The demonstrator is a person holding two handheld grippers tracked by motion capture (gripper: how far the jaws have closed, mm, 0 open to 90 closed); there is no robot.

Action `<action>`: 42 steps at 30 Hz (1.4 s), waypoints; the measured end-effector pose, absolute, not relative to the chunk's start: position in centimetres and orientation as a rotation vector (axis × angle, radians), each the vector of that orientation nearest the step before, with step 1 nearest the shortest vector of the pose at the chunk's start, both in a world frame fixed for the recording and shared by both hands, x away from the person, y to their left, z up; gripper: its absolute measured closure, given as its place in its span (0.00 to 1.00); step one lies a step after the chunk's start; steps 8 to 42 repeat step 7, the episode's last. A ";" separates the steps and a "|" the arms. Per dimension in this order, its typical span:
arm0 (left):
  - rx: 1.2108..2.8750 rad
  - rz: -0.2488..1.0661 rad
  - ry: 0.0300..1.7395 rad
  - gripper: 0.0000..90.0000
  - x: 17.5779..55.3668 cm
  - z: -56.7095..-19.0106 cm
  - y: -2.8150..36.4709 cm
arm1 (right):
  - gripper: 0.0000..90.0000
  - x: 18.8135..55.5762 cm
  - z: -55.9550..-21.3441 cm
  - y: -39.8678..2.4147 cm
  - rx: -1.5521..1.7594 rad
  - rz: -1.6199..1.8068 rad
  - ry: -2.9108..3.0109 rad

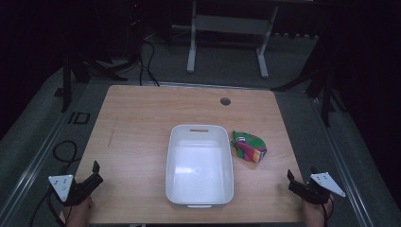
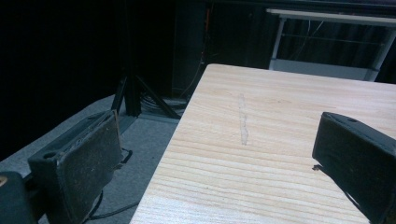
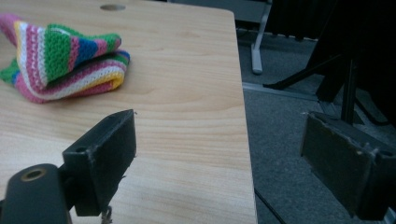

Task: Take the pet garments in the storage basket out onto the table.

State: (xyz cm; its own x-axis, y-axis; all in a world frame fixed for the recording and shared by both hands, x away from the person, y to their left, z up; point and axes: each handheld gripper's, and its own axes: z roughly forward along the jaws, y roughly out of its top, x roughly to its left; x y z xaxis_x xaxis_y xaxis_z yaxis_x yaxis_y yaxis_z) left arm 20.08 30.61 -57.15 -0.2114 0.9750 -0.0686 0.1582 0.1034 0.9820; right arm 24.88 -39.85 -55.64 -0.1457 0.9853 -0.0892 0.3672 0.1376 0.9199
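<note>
High view looks down; gripper views skim the table (image 1: 142, 123) edges.

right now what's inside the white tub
The white tub holds nothing that shows; its bare floor is visible. The near wall hides a thin strip of that floor from above.

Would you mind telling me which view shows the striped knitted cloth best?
The right gripper view: the cloth is close, so its stitches and coloured stripes are clear. The high view shows it small, beside the white tub. The left gripper view looks elsewhere.
</note>
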 end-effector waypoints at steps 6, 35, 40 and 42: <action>1.163 1.207 1.527 0.02 20.1 -57.1 30.6 | 0.12 24.6 -55.7 -40.2 1.337 1.048 1.592; 1.163 1.208 1.525 0.02 20.1 -57.1 30.6 | 0.12 24.5 -55.7 -40.2 1.331 1.051 1.593; 1.163 1.208 1.525 0.02 20.1 -57.1 30.6 | 0.12 24.5 -55.7 -40.2 1.331 1.051 1.593; 1.163 1.208 1.525 0.02 20.1 -57.1 30.6 | 0.12 24.5 -55.7 -40.2 1.331 1.051 1.593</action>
